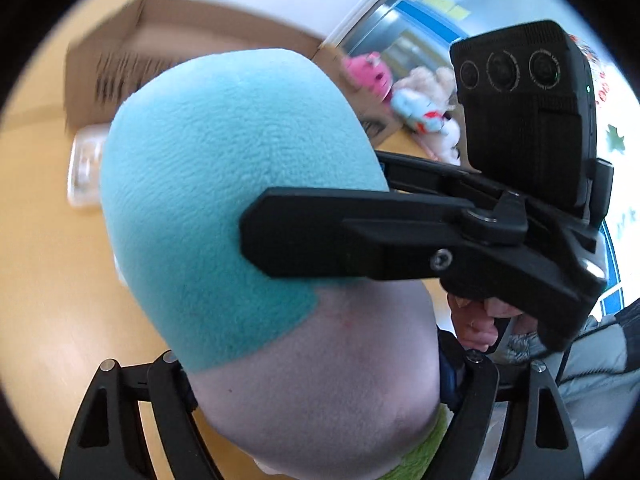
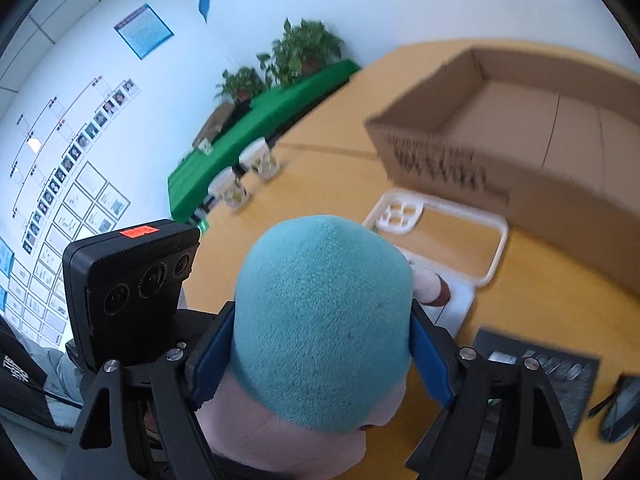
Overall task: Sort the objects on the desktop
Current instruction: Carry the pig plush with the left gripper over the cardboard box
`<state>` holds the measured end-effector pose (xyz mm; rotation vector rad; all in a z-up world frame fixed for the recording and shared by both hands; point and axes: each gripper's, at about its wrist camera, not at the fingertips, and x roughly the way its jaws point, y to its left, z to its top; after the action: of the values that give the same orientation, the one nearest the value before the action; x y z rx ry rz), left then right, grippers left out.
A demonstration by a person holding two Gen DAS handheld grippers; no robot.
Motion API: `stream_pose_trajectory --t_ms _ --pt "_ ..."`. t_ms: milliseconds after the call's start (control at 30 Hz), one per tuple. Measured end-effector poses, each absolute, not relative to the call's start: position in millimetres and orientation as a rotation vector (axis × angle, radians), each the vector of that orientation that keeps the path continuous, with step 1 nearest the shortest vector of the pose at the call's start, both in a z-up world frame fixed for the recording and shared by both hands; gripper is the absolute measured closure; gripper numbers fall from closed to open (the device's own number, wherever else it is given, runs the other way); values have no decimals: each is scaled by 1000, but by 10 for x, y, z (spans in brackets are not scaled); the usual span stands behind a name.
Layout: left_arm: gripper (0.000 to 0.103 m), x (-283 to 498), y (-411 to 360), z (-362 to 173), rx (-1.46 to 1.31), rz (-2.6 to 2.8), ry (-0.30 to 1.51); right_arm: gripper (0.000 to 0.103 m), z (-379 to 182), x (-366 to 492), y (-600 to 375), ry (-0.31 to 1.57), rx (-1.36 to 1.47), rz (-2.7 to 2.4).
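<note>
teal plush toy (image 2: 324,320) clamped between right hand-held gripper (image 2: 320,344) pads, left hand-held gripper (image 1: 320,400) also grasping it

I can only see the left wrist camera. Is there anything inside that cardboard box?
Observer: The right wrist view looks into the cardboard box, and the part that shows holds nothing.
Operator: What's the blurry white thing next to it?
Observer: A white phone case, lying flat in front of the box.
Operator: Is the right gripper squeezing the plush toy?
Observer: Yes, the right gripper has its blue fingers pressed on both sides of the plush toy.
</note>
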<state>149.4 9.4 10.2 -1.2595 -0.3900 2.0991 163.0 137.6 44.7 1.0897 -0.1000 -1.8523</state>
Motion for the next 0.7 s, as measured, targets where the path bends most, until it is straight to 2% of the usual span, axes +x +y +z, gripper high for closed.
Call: stream_pose_trajectory --t_ms 500,700 --pt "19 342 447 1607 -738 2261 -181 30 2134 808 2164 -122 635 -2171" --pt "19 -62 484 1933 -669 2299 -145 30 2500 373 2300 -166 557 -2177"
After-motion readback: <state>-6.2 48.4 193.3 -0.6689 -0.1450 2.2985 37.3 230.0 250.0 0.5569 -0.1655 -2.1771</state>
